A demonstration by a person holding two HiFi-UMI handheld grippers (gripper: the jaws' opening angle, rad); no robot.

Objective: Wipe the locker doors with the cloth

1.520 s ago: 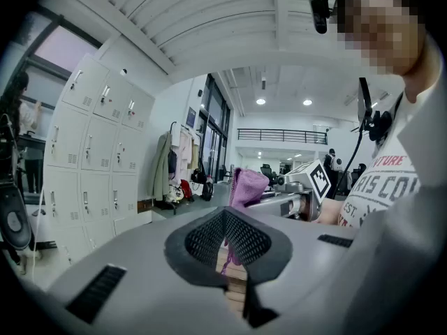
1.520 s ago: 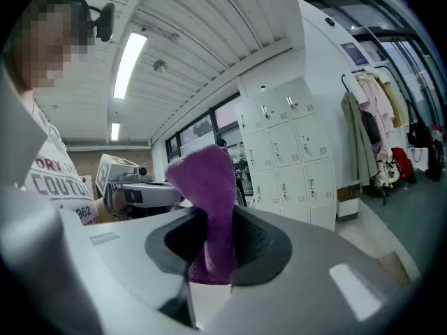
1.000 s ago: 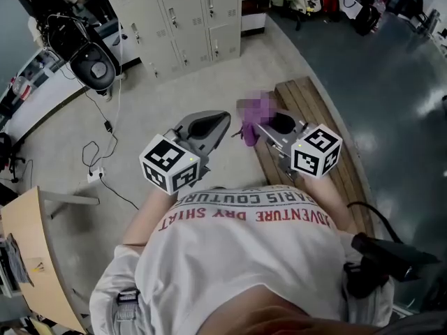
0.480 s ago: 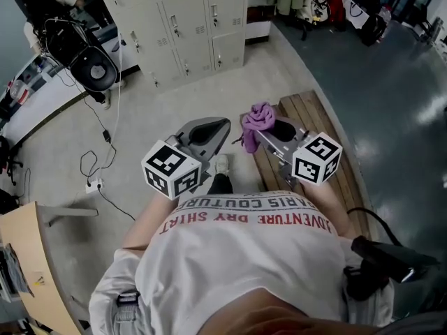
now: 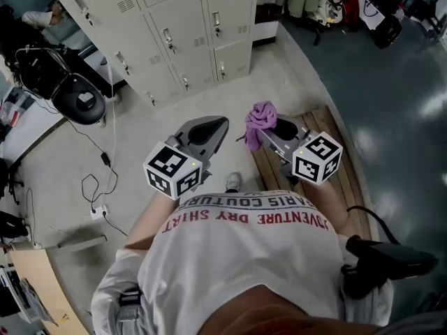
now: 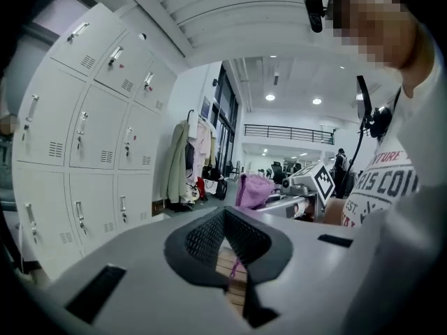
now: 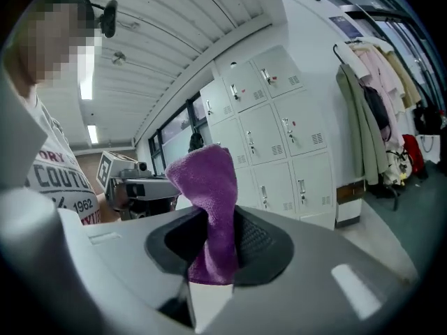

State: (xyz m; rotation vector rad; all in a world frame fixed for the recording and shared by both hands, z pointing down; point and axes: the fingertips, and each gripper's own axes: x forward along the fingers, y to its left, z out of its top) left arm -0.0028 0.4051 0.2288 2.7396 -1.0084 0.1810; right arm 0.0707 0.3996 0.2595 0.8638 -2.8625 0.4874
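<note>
So, the right gripper (image 5: 269,132) is clamped on the purple cloth (image 5: 260,117). The jaws are nearly together, with a fold pinched between them and the rest bunched up above the tips. The left gripper (image 5: 208,125) has its jaws together with nothing in them.

Key relation: the locker doors (image 5: 183,39) are on the far side and off to the left of both grippers, well apart from them across bare floor (image 5: 126,117). The cloth isn't touching any door.

The right gripper sits over the near end of the wooden bench (image 5: 328,135), on the right. The left gripper is a bit closer to the lockers, but the cloth is on the right side.

My read: no wiping yet. The next move has to carry the cloth far-left to the door faces, and its loose top looks set to touch first.
</note>
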